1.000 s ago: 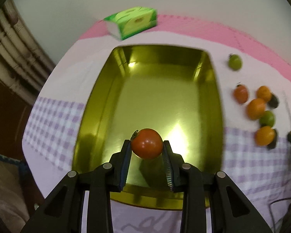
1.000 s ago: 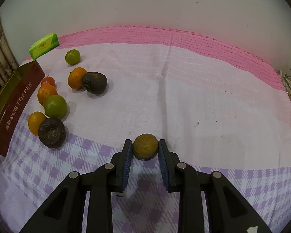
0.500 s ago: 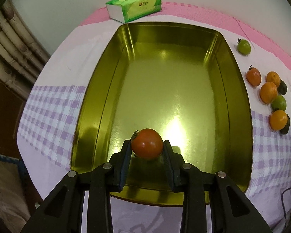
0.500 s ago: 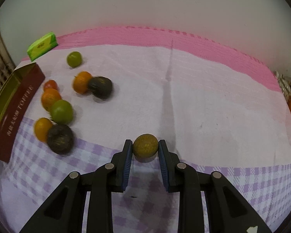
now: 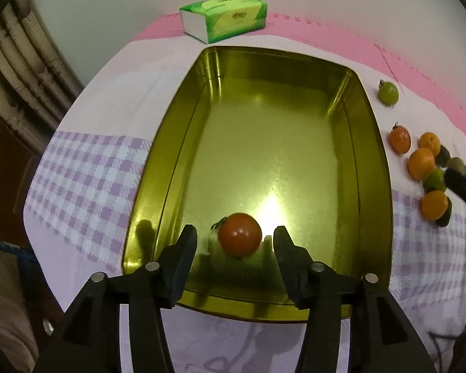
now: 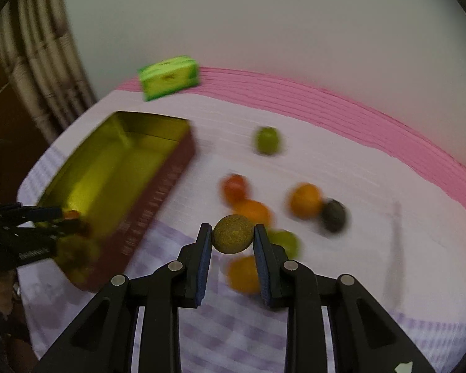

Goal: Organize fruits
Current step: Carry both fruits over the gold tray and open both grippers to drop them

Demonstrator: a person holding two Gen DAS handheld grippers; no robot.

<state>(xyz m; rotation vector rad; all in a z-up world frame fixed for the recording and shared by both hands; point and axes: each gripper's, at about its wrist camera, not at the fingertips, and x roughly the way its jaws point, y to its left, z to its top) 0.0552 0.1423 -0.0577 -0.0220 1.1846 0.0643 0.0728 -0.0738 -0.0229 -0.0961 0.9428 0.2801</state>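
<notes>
A red tomato (image 5: 239, 238) lies on the floor of the gold tin (image 5: 369, 143), near its front wall. My left gripper (image 5: 235, 238) hangs over it with its jaws opening; both pads stand clear of the tomato. My right gripper (image 6: 233, 238) is shut on a brownish-yellow round fruit (image 6: 233, 233), held above the fruits on the cloth. The gold tin (image 6: 171, 171) with its dark red side shows at the left of the right wrist view, blurred. My left gripper (image 6: 51, 217) reaches into it from the left edge.
Several loose fruits lie right of the tin: a green one (image 5: 388, 92), a small tomato (image 5: 399, 138), oranges (image 5: 421, 164) and dark ones (image 6: 333, 214). A green tissue pack (image 5: 225, 15) sits behind the tin. A pink mat (image 5: 341, 35) borders the far edge by the wall.
My left gripper's jaws have spread and let go of the tomato, which now rests in the tin. My right gripper has swung left with its fruit, bringing the tin into view.
</notes>
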